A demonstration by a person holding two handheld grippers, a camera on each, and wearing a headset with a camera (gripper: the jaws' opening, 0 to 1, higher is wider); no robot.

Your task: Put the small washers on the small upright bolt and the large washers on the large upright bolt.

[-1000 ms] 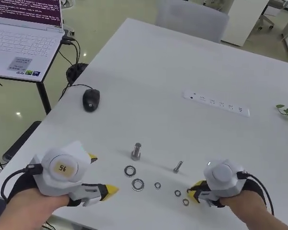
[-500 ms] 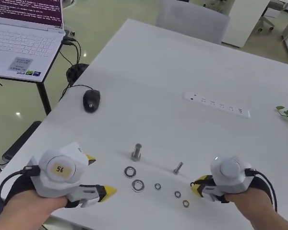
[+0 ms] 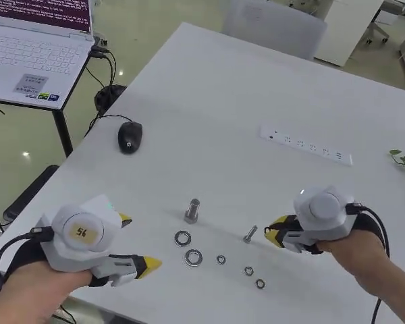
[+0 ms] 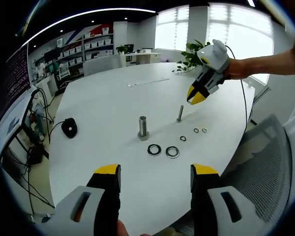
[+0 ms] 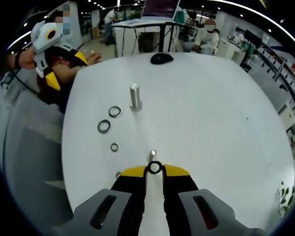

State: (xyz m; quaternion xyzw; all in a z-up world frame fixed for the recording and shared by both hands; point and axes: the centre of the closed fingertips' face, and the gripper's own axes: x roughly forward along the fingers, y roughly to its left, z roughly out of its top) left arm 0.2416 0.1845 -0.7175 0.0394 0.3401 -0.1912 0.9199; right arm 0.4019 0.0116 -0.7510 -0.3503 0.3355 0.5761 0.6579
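Small round metal washer [image 5: 160,168] sits pinched in right claw [image 5: 155,170]; left claw [image 4: 156,172] spread.

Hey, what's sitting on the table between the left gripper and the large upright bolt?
Two large washers, side by side, lie between the left gripper and the large bolt, seen in the left gripper view.

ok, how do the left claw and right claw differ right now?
Left claw is open and empty; right claw is shut on a small washer. Left claw is well short of the small bolt; right claw is close by it. Both have yellow tips.
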